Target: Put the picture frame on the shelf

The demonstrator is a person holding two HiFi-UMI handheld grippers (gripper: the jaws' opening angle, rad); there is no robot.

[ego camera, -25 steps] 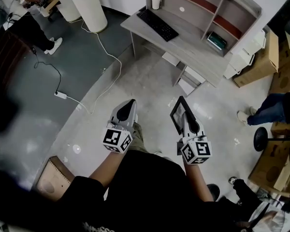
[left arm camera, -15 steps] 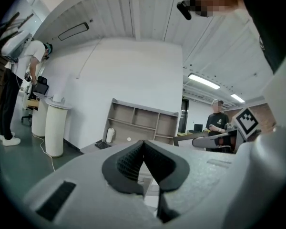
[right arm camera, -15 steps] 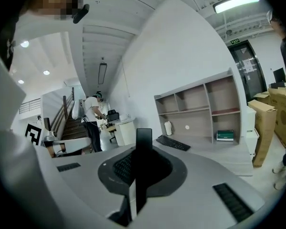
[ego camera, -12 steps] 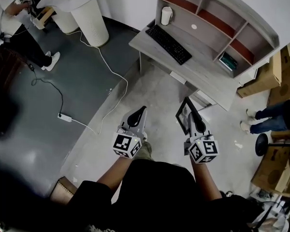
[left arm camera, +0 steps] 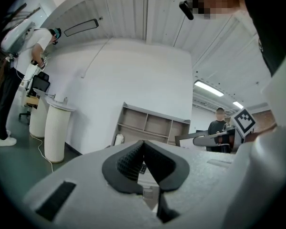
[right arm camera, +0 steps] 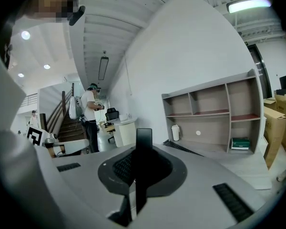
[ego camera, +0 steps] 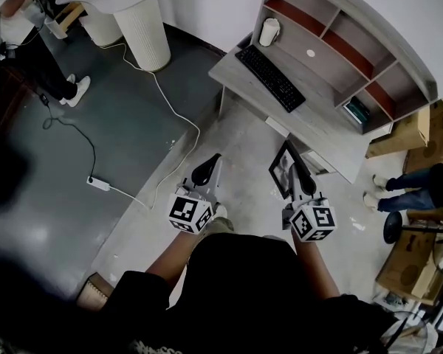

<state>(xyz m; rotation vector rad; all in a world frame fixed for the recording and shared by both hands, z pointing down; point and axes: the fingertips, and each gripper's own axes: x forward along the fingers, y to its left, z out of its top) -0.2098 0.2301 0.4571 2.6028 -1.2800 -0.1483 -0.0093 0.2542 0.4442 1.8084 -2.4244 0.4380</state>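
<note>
We carry the picture frame point(ego camera: 279, 175) clenched edge-on and upright in the right gripper point(ego camera: 294, 172), centre-right of the head view. The shelf point(ego camera: 332, 39) lies ahead at upper right, well apart, so the right hand is nearer. The left gripper point(ego camera: 208, 167) has its fingers closed w/ nothing between.

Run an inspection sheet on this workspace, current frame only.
Surface: grey wooden desk under an open grey shelf unit; compartments mostly bare.
Job's things: black-rimmed picture frame, carried, not yet on the shelf unit.
Clutter: black keyboard, white cylindrical cup, green box.
Grippers: right gripper fingers shut on the picture frame; left gripper fingers together, empty.
Cables: white cable running to a white power strip on the floor.
Surroundings: white ribbed pedestal, cardboard boxes, person in blue trousers.
</note>
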